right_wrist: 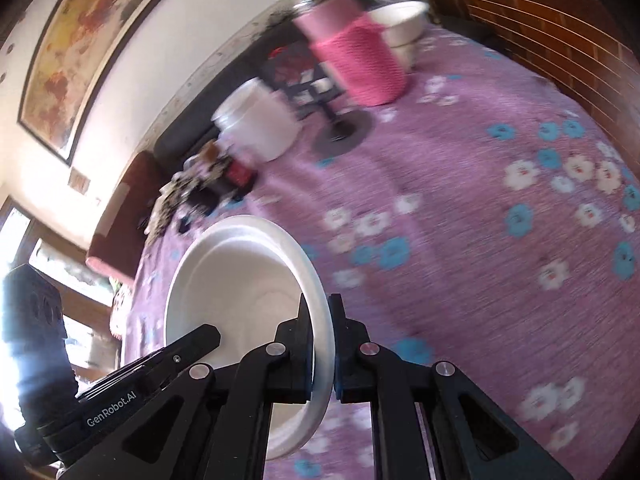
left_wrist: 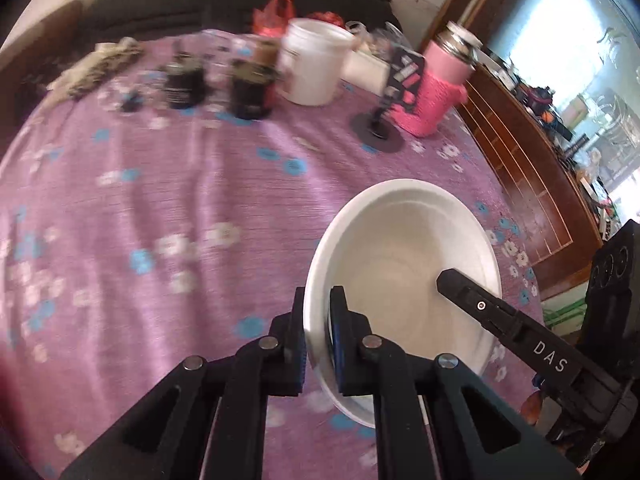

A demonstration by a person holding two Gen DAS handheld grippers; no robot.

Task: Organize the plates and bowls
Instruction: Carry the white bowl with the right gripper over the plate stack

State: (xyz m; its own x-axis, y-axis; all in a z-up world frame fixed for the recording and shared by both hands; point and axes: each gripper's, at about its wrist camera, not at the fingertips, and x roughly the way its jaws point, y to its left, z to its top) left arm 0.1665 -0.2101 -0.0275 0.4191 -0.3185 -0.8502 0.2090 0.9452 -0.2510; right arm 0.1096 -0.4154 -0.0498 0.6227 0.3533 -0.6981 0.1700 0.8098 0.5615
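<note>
Step in hand: carrying one white bowl (left_wrist: 400,264) with both hands, judged from the blurred cloth and the bowl hanging tilted above the purple flowered tablecloth (left_wrist: 180,208).
Left tongs (left_wrist: 318,344): closed down on the bowl's rim, one finger outside the wall, one inside; nothing else held.
Right tongs (right_wrist: 320,352): likewise clamped thin on the opposite rim of the same bowl (right_wrist: 240,280), one finger each side of the wall.
Where the bowl is: clear of the surface, near its front edge, held between the two hands, mouth tipped toward the cameras.
Likely destination: the stacked white bowls (right_wrist: 400,24) at the far edge, behind the pink knitted flask (right_wrist: 356,60); this is a guess from the task.
Doing it well: move both hands together at one pace so the rim is not twisted or pried between two grips; keep the pinch firm, since a smooth rim can slide out.
Path: stay high enough to pass the flask, the white tub (right_wrist: 260,124) and the black phone stand (right_wrist: 340,128).
Setting down: level the bowl over the stack, lower until it seats, then release both sides.
Risk: uneven lowering could knock the stack.
</note>
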